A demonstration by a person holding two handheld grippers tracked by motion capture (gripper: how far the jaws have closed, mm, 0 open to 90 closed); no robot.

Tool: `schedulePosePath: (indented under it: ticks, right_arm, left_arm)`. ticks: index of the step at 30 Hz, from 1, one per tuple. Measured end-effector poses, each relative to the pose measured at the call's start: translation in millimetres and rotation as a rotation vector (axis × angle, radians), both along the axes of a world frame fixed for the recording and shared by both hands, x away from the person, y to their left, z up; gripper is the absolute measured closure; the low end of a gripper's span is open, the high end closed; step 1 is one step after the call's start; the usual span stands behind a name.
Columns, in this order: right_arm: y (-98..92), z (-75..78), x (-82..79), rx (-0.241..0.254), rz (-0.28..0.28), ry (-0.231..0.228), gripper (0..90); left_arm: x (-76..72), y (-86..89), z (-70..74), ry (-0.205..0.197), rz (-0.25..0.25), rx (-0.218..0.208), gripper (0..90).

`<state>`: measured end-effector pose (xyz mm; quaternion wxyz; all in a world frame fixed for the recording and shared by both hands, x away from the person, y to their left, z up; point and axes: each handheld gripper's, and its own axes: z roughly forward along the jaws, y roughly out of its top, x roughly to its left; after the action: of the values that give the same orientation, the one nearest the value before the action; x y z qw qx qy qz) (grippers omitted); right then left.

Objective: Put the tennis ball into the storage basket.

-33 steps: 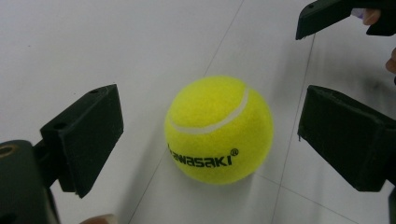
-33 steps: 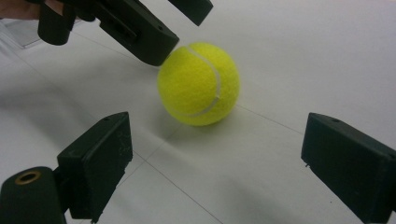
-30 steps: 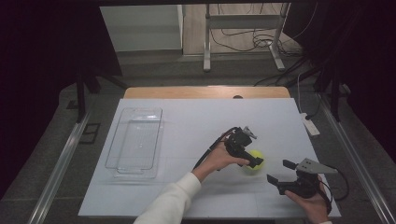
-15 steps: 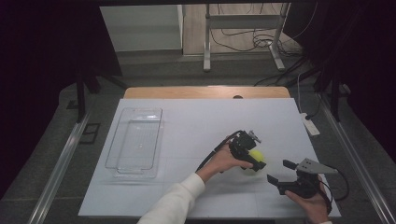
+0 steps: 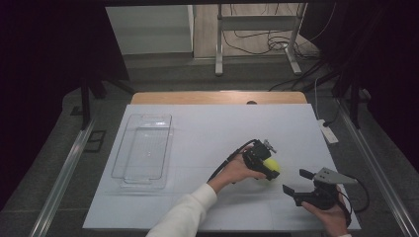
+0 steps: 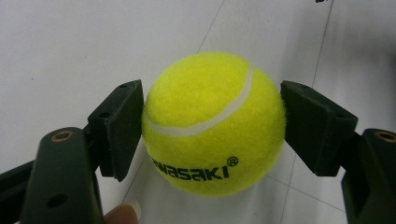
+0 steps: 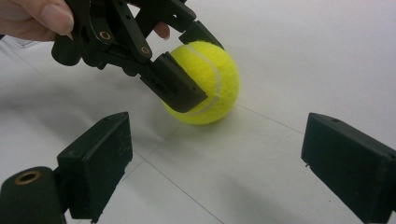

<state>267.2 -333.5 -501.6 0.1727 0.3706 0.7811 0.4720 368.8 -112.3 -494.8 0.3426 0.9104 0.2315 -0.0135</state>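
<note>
At lower right of the high view, the left gripper [image 5: 267, 167] has just been clenched on the tennis ball [image 6: 214, 123], now ready for lifting; the right gripper [image 5: 300, 181] is held released.

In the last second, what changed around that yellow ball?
The left tongs have just closed on the tennis ball, which sits between their pads, gripped on both sides; a second ago they stood open over it. The right tongs stayed open beside it, and the clear tray stayed on the table's left.
</note>
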Motion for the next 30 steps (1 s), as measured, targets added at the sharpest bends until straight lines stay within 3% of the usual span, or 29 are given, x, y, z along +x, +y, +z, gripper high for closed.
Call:
schedulePosePath:
  ticks: [11, 30]
  right_arm:
    - [-0.4, 0.4, -0.1, 0.000, -0.003, -0.004, 9.0]
    - [0.6, 0.2, -0.3, 0.001, -0.002, -0.002, 9.0]
  left_arm:
    - [-0.1, 5.9, 6.8, -0.025, 0.009, -0.005, 27.0]
    - [-3.4, 27.5, 22.1, -0.054, 0.029, -0.068, 27.1]
